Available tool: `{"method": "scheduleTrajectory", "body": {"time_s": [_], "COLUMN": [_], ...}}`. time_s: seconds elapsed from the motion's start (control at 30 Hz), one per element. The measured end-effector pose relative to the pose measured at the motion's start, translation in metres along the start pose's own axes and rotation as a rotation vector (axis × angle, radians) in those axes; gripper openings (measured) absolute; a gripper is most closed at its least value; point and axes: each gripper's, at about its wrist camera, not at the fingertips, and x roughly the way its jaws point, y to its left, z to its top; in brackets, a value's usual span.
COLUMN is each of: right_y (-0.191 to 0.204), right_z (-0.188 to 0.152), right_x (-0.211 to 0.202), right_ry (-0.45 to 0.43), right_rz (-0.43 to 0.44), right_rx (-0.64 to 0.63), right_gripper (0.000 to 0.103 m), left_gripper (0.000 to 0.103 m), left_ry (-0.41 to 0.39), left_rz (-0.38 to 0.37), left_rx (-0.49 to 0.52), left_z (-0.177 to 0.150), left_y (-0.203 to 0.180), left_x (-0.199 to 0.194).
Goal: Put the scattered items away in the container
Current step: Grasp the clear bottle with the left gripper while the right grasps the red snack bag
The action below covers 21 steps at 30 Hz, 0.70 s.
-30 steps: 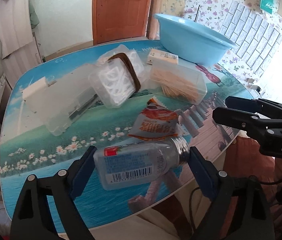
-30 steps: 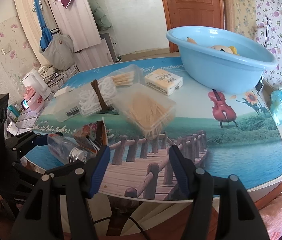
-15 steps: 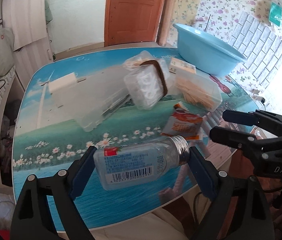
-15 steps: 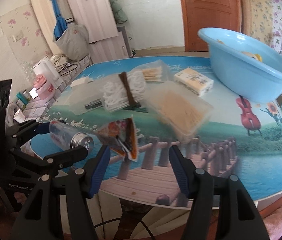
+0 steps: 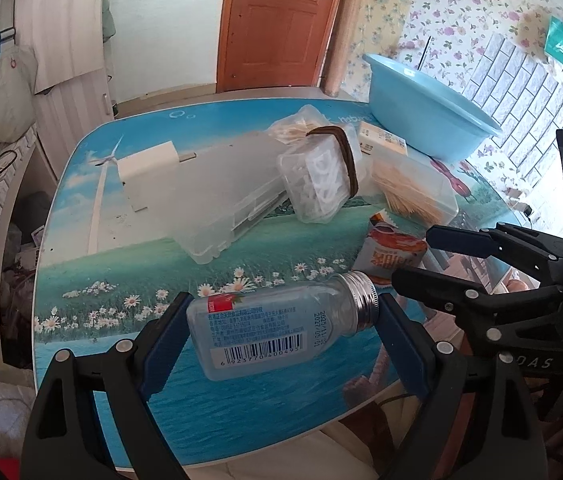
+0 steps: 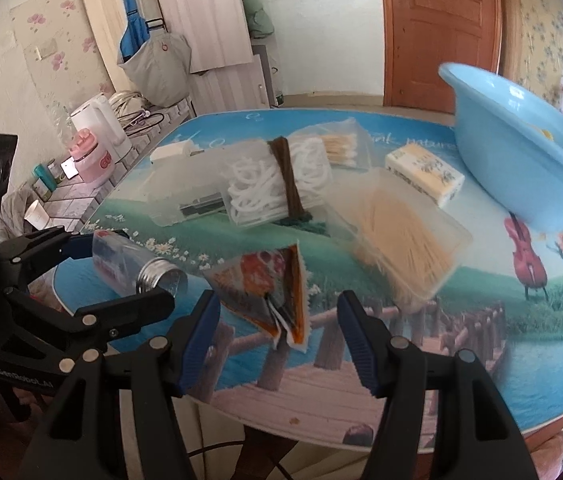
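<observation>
Bottle (image 5: 277, 332) (clear plastic, silver screw cap, barcode label) is clamped lengthwise in the left tool (image 5: 281, 336): one blue pad on its base, the other on the cap. In the left wrist view it looks lifted clear of the worktop (image 5: 81, 312), near the front edge. Beyond it: orange snack sachet (image 5: 391, 252), a long clear case (image 5: 221, 200), a clear box of white pieces with a brown band round it (image 5: 321, 176), a box of toothpicks (image 5: 413, 196), a small printed carton (image 5: 381, 142). Blue basin (image 5: 421, 120) stands at the far right corner, well apart from the bottle. The right tool (image 5: 429, 258) enters from the right, beside the bottle cap.

Right wrist view: right tool (image 6: 279, 334) has its jaws spread wide and empty, with the sachet (image 6: 269, 288) between and just ahead of the pads; contact not evident. The sachet lies on the worktop (image 6: 441, 360). Basin (image 6: 521, 160) at the far right, something yellow inside; the rest of its contents hidden by the rim. Left tool (image 6: 117, 276) with the bottle (image 6: 133, 264) visible at left.

Judgement: step in hand is a double pickup, bottle secured, sachet lined up but not yet gripped. Next move calls for closing the right tool on the thin sachet without sliding it, then carrying both across the clutter to the basin. Bottle is held end to end, so it may pivot.
</observation>
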Motion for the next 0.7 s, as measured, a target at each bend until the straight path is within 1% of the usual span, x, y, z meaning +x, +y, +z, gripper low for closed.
{"method": "scheduleTrajectory", "body": {"time_s": [0.1,0.3,0.33,0.37,0.4,0.43,0.5,0.7], "right_y": [0.002,0.004,0.004,0.003,0.003,0.005,0.005,-0.003], "right_z": [0.001,0.000,0.000,0.000,0.001,0.001,0.001,-0.001], "right_x": [0.006,0.011,0.011,0.010,0.009,0.008,0.007,0.001], "right_ry": [0.012,0.005,0.004,0.001,-0.003,-0.006,-0.006,-0.012], "right_rz": [-0.005,0.009,0.013,0.024,0.034,0.033,0.037,0.066], "right_rx": [-0.009,-0.026,-0.025,-0.024,-0.027,-0.035,-0.043,-0.012], "right_gripper": [0.061,0.060,0.058,0.048,0.043,0.040,0.037,0.031], "left_gripper": [0.090,0.090,0.090,0.090,0.090,0.090,0.090,0.090], "left_ry": [-0.003,-0.003,-0.003,-0.003,-0.004,-0.004,-0.004,-0.006], "left_rz": [0.001,0.006,0.006,0.007,0.007,0.007,0.007,0.008], "left_rx": [-0.007,-0.019,-0.021,-0.022,-0.023,-0.023,-0.022,-0.018], "left_z": [0.000,-0.001,-0.001,-0.001,0.000,0.000,0.000,0.000], "left_y": [0.003,0.008,0.009,0.009,0.009,0.009,0.009,0.008], "left_x": [-0.001,-0.002,-0.002,-0.002,-0.002,-0.003,-0.003,-0.005]}}
